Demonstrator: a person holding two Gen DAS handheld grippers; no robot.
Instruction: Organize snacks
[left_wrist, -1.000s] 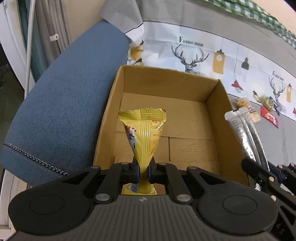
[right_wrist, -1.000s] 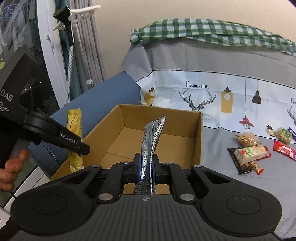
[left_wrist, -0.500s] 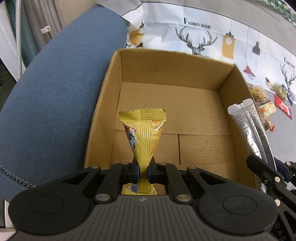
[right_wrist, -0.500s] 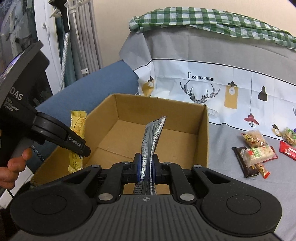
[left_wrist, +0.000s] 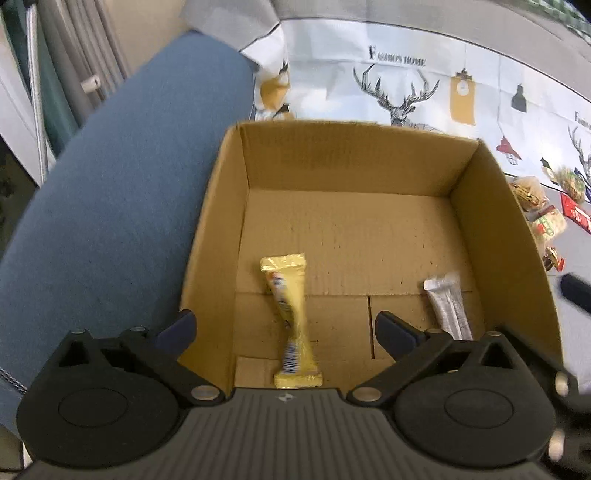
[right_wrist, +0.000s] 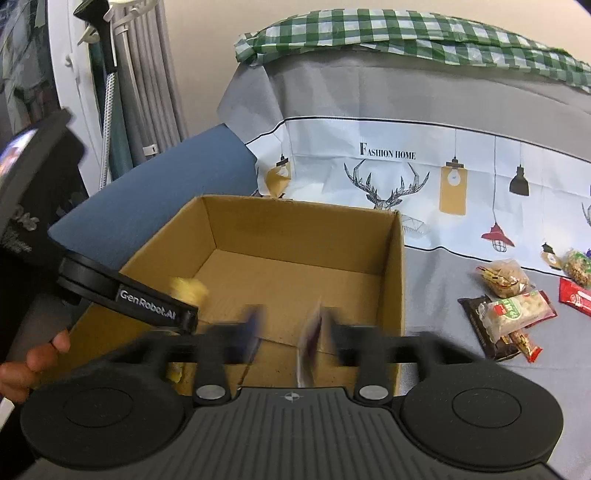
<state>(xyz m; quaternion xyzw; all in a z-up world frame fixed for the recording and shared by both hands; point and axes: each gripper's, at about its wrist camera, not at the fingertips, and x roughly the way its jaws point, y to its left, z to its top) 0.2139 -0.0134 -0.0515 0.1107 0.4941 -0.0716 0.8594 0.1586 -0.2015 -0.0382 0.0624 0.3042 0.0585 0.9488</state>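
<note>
1. Left gripper (left_wrist: 284, 326): jaws opening and spread wide above the cardboard box (left_wrist: 354, 158); nothing is pinched. The yellow snack bar (left_wrist: 290, 321) is inside the box near its near wall, free of both fingers.
2. Right gripper (right_wrist: 290, 328): jaws opening, both fingers blurred by the motion. The silver snack packet (right_wrist: 308, 347) is between them, and appears to have left the pads.
3. Seen from the left wrist, the silver packet (left_wrist: 448, 310) is in the box's near right corner, well apart from the yellow bar.
4. Step in hand, as judged: release of both snacks into the box. It is done well by holding each gripper inside the box outline until the jaws are fully apart, so that neither wrapper catches a finger or tips over the wall.
5. Retreat is best made straight up, clear of the right wall (right_wrist: 397, 273), since the box is light and a nudge could shift it.
6. Remaining snacks (right_wrist: 511, 314) lie loose on the grey printed cloth (right_wrist: 369, 110) to the right of the box, so the task seems at an early stage
</note>
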